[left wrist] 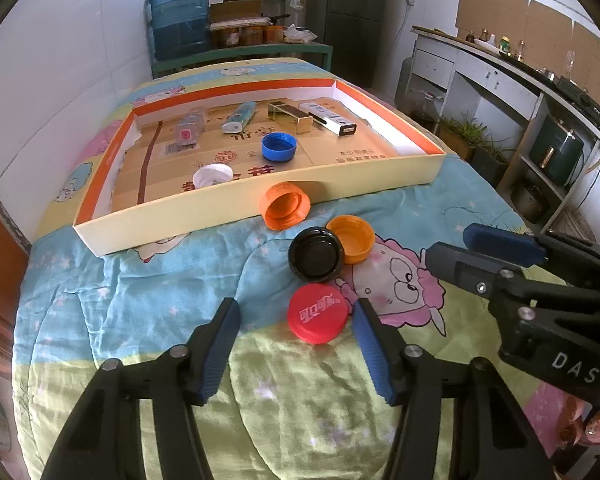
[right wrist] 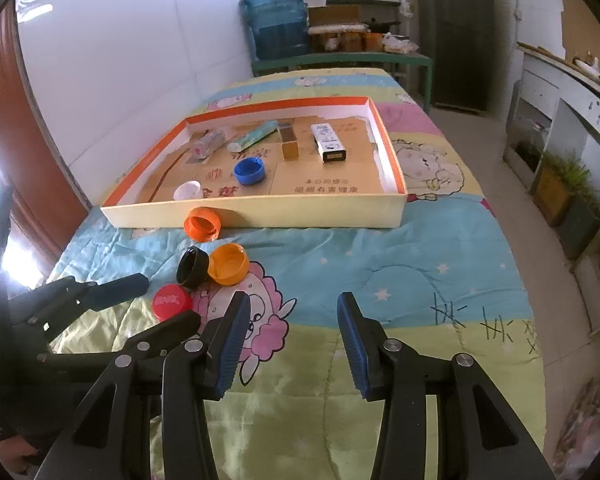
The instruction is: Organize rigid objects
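Note:
A shallow cardboard tray (left wrist: 260,216) (right wrist: 260,212) lies on the quilt-covered table. It holds a blue cap (left wrist: 279,147) (right wrist: 249,171), a white cap (left wrist: 213,176) (right wrist: 188,191), a tube, a clear bottle and two small boxes. Outside its front wall lie an orange cap on its side (left wrist: 285,206) (right wrist: 202,223), a black cap (left wrist: 316,255) (right wrist: 192,267), a second orange cap (left wrist: 351,238) (right wrist: 228,263) and a red cap (left wrist: 318,313) (right wrist: 171,300). My left gripper (left wrist: 296,316) (right wrist: 168,304) is open, its fingers either side of the red cap. My right gripper (right wrist: 294,312) (left wrist: 464,246) is open and empty, right of the caps.
The quilt (right wrist: 380,280) covers the table; its right edge drops to the floor. A white wall runs along the left. A water jug (left wrist: 180,20) and shelves stand behind the table. A counter with plants below stands at the right.

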`<state>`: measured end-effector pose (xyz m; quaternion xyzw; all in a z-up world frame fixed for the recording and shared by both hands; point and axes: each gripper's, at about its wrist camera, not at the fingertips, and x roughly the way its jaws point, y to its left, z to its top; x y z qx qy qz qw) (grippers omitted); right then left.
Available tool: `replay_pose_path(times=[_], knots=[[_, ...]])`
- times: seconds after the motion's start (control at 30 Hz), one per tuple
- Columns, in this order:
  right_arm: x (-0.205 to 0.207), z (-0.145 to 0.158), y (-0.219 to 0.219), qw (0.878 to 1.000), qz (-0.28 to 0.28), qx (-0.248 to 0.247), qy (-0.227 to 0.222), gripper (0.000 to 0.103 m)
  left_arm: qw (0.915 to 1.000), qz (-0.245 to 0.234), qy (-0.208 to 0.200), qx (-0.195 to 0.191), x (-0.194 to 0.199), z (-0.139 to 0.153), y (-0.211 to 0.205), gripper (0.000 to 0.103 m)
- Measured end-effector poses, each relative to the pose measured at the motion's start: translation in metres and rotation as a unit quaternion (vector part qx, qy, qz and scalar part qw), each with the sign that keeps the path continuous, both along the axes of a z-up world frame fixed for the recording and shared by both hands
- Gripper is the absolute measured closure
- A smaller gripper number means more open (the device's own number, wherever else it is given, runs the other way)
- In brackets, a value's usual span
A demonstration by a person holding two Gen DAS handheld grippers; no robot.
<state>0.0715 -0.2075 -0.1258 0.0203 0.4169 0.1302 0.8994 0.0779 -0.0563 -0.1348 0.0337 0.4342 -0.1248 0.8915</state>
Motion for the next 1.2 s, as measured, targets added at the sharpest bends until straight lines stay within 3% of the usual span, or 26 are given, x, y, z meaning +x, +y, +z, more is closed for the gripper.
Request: replay_pose_path(times=[0.1,0.17,0.27,0.6,0.77,0.87,1.2], knots=[[0.003,-0.004,0.005,1.000,0.012,-0.005,0.006,0.056,0.9999,0.010,-0.002,-0.008,0.000,0.001,0.008,0.067],[0.005,-0.008,0.009,1.000,0.026,-0.012,0.013,0.056,0.9996,0.018,-0.001,-0.023,0.001,0.001,0.016,0.072],[0.009,-0.012,0.019,0.998,0.045,-0.025,0.019,0.056,0.9987,0.019,0.003,-0.048,0.001,0.002,0.024,0.072],[0.028,-0.016,0.054,0.993,0.091,-0.080,0.003,0.057,0.9976,0.019,-0.014,-0.065,-0.006,0.017,0.035,0.072],[0.041,-0.018,0.061,0.993,0.095,-0.077,0.003,0.058,0.9967,0.030,-0.017,-0.074,-0.005,0.021,0.048,0.072],[0.043,-0.017,0.062,0.993,0.096,-0.067,0.004,0.073,0.9961,0.036,-0.015,-0.079,-0.005,0.021,0.054,0.072],[0.034,-0.016,0.059,0.994,0.086,-0.061,0.006,0.073,0.9960,0.037,-0.012,-0.080,-0.005,0.019,0.058,0.072]])
